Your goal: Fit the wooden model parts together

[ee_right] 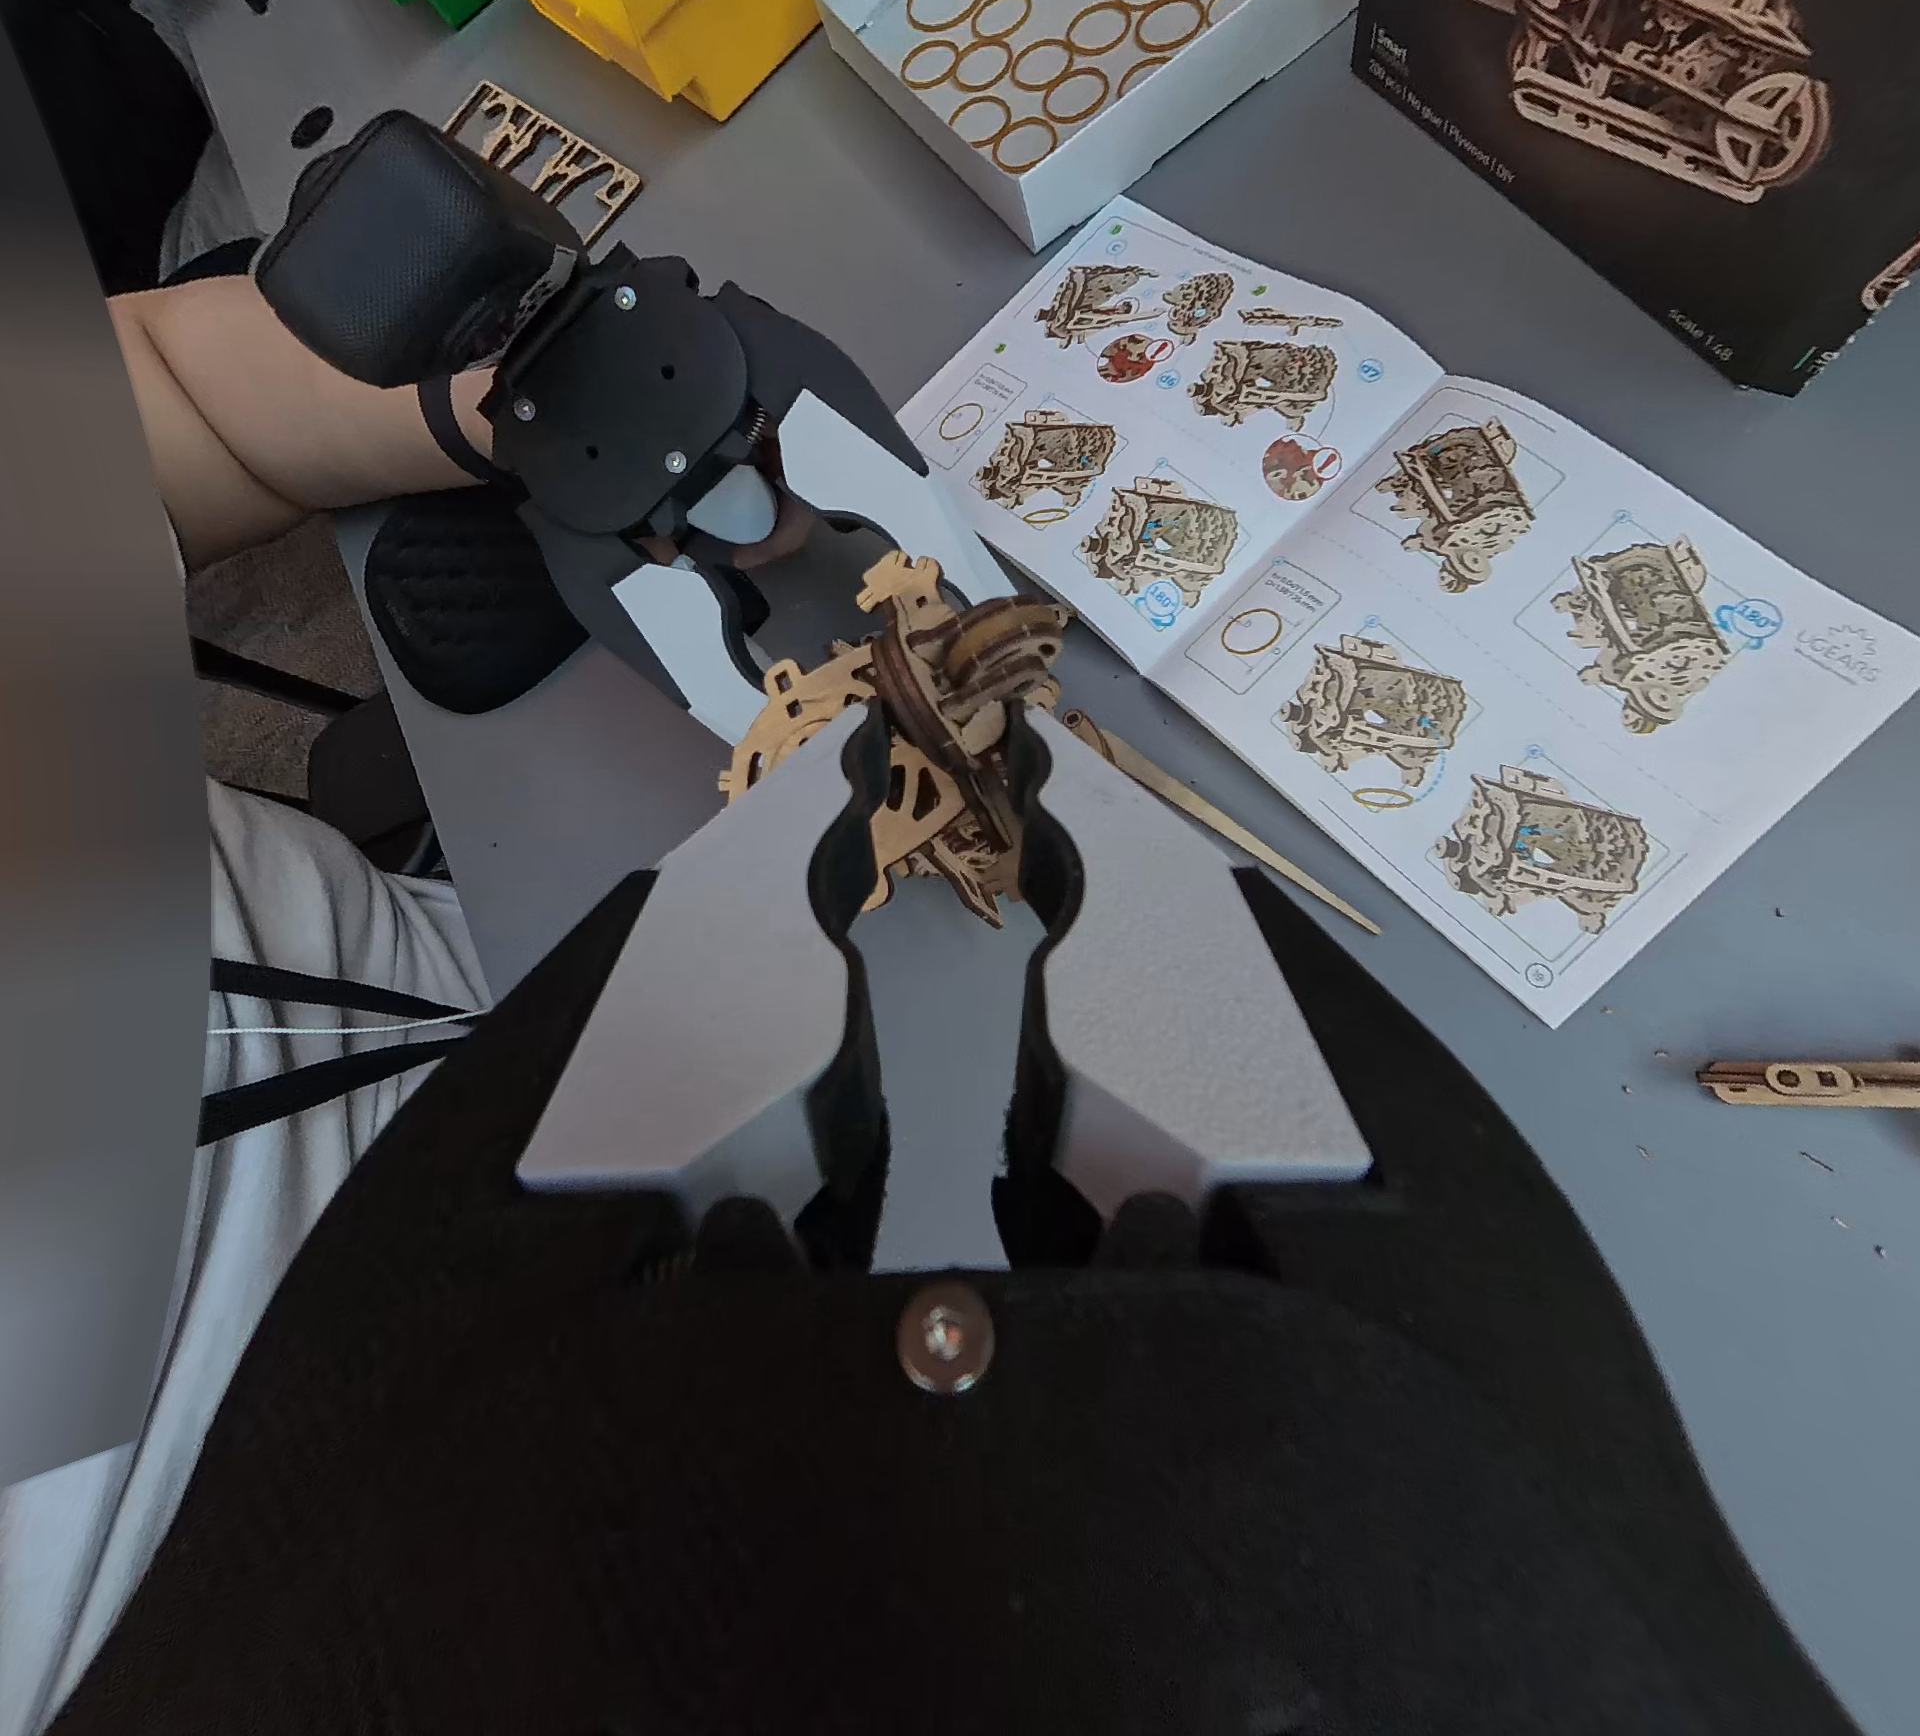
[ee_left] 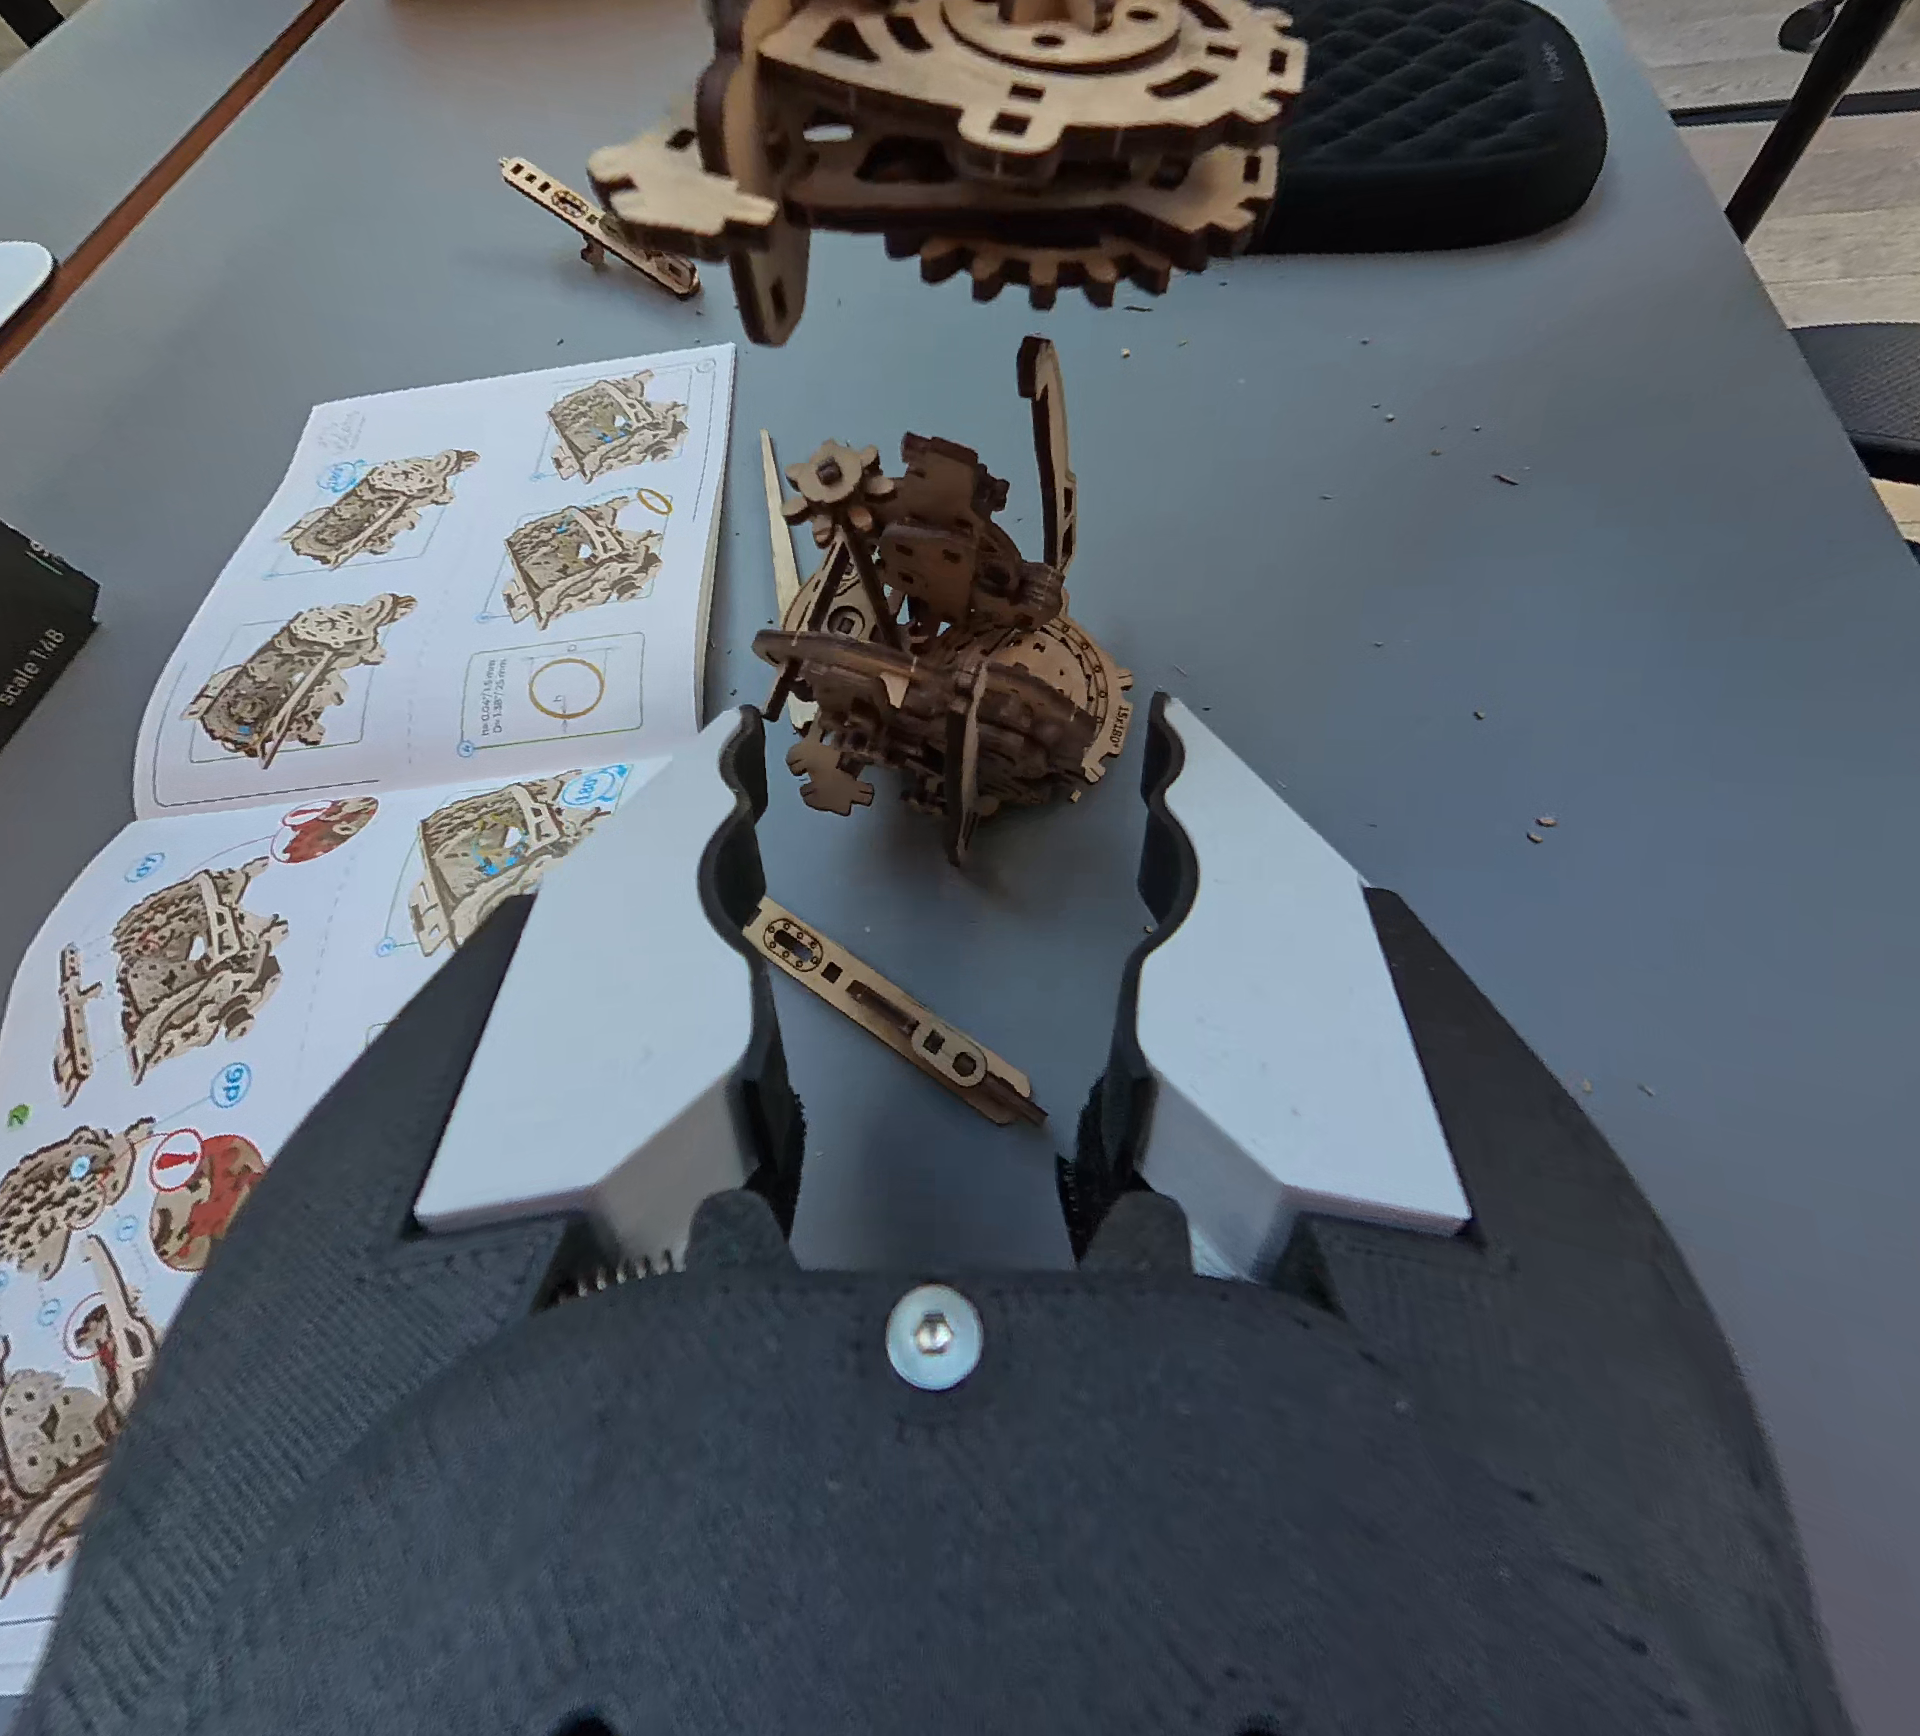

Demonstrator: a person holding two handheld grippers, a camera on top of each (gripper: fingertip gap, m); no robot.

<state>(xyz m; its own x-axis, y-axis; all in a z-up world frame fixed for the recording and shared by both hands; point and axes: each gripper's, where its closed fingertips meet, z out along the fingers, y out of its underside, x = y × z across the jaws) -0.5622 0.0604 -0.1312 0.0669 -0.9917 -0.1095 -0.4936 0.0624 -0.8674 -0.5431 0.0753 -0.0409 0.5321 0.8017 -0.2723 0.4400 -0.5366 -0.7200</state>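
While the instruction booklet (ee_left: 436, 585) lies open on the table, the right gripper (ee_right: 940, 751) clamps the gear assembly (ee_left: 997, 117) (its top cut off) above a smaller wooden model (ee_left: 935, 658); the left gripper (ee_left: 951, 751), jaws apart, holds nothing beside the booklet.

The right fingers (ee_right: 868, 865) hide much of the held model (ee_right: 935, 730); the strip (ee_right: 1813, 1084) is cut off.

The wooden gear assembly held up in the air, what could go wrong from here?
1. The right tongs pinch the gear assembly at one thin edge, so it could twist or slip when pressed.
2. It hangs above the darker model part, whose upright lever looks easy to snap.
3. The open left tongs sit over a loose flat strip and might knock it.
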